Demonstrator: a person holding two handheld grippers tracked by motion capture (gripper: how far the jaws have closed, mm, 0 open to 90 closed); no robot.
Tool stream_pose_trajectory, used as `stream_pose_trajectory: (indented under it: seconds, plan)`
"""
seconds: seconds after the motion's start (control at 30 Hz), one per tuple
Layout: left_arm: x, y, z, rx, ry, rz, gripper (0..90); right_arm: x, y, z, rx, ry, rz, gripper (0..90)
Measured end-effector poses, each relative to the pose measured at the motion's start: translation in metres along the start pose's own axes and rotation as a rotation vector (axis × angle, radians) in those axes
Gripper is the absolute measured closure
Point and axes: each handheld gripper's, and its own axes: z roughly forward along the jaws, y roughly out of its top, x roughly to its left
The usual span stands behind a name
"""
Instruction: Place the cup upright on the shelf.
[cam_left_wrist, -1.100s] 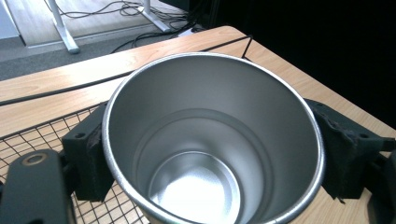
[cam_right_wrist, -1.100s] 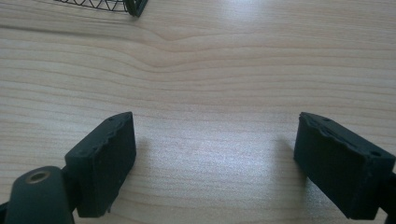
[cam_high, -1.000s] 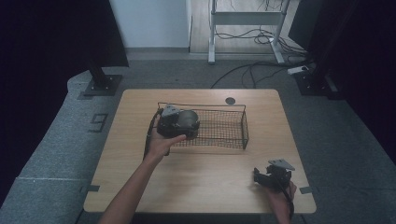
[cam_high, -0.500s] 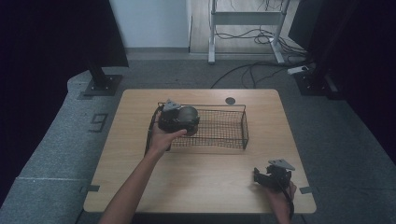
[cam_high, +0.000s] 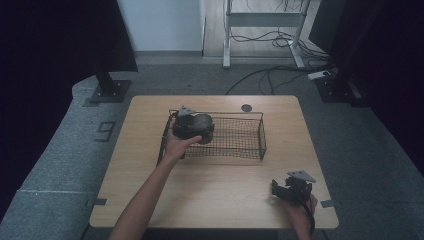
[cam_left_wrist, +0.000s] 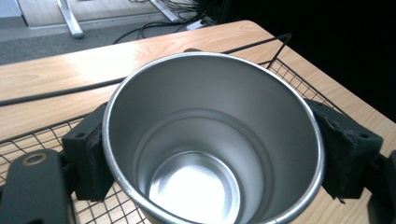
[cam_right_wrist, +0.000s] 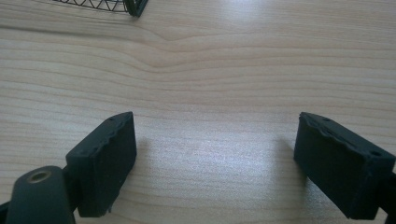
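the left hand-held gripper (cam_left_wrist: 210, 154) is clamping a smooth, round steel cup (cam_left_wrist: 212, 140), its padded black jaws pressing the cup's two sides. the cup is hanging over the left end of a black wire-mesh basket (cam_high: 240, 137), whose thin rim is running just beyond and beneath the jaws. the right hand-held gripper (cam_right_wrist: 215, 158) is hovering low over the pale wood-grain table (cam_right_wrist: 210, 70) with its jaws spread wide and nothing between them, bare boards ahead, the basket's corner (cam_right_wrist: 133, 7) well beyond.
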Motion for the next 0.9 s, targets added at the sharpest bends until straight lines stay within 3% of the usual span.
stream_pose_trajectory:
  seconds: [0.27, 0.9]
  plan:
    - [0.006, -0.008, 0.016, 0.03, 0.002, -0.031, 15.1, 0.0, 0.0, 0.0, 0.0, 0.0, 0.0, 13.1]
    - [0.011, -0.026, 0.041, 0.093, 0.044, -0.043, 14.9, 0.0, 0.0, 0.0, 0.0, 0.0, 0.0, 13.1]
